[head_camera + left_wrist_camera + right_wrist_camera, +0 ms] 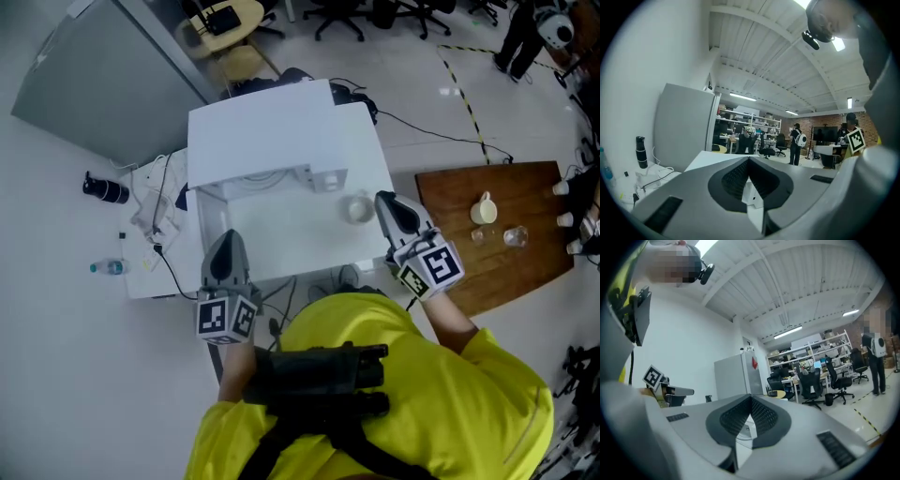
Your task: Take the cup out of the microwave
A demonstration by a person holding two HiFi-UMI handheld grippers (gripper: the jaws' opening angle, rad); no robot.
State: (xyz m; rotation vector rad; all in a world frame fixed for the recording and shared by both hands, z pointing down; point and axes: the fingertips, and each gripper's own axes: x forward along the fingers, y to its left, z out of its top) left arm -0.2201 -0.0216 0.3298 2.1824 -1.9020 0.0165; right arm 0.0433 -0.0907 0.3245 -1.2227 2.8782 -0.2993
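1. Left tool [225, 242] is hanging above the near edge of the white tabletop [291, 239], its jaws pressed together with nothing between them, as the left gripper view is showing [749, 161].
2. Right tool [384, 201] is also hovering with its jaws pressed together and empty [751, 399], its tip just beside the cup [357, 208] in the head view but not touching it.
3. The cup is standing upright on the white tabletop in front of the microwave [267, 131], so the main step is looking done.
4. I cannot tell whether the microwave door is standing open; if so, shutting it is probably all that is remaining.
5. The white tabletop is carrying little but the microwave and the cup, with cables trailing off its left side.
6. A wooden tabletop [469, 272] is standing to the right, holding a white jug [484, 209] and small glasses [514, 236].
7. A black bottle [105, 189] and a plastic bottle [108, 267] are lying on the left, near a grey cabinet [103, 75].
8. Office chairs, shelves and people are filling the room beyond.
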